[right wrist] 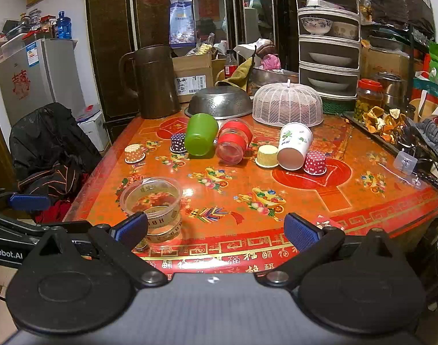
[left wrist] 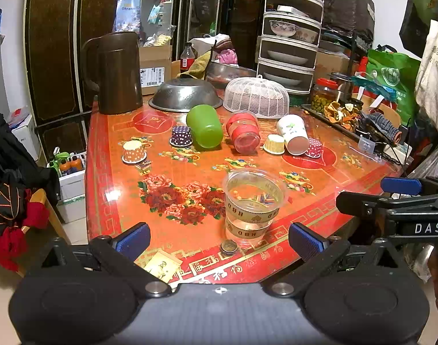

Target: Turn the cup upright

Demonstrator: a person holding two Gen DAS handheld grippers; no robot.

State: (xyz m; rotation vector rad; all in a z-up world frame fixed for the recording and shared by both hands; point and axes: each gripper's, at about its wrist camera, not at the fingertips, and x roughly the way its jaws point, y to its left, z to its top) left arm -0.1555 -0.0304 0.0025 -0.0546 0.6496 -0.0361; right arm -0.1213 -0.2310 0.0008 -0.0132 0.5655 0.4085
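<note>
My red lacquered table [left wrist: 167,201] fills both wrist views, its flowered top crowded at the far end. A brown pitcher [left wrist: 117,72] stands at the back left, with an overturned steel colander [left wrist: 186,95] and a white mesh food cover [left wrist: 256,96] beside it. In front of those lie three cups on their sides: a green cup [left wrist: 204,126], a red-banded clear cup [left wrist: 243,132] just right of it, and a white paper cup [left wrist: 293,133] further right. Small paper baking cups sit mouth-down among them, including an orange dotted one [left wrist: 134,151] apart at the left.

Near my edge of the table stands the clear plastic cup [left wrist: 253,204], upright, mouth up, printed bands around its lower half. A coin [left wrist: 229,246] lies just at its base.

My left gripper [left wrist: 219,237] hovers at the table's near edge with its blue-padded fingers spread wide and holding nothing; the clear cup stands just ahead of it, between the two finger lines but untouched. My right gripper [right wrist: 216,230] is likewise wide open and empty, with that cup ahead near its left finger, which partly overlaps the cup's base in view.
</note>
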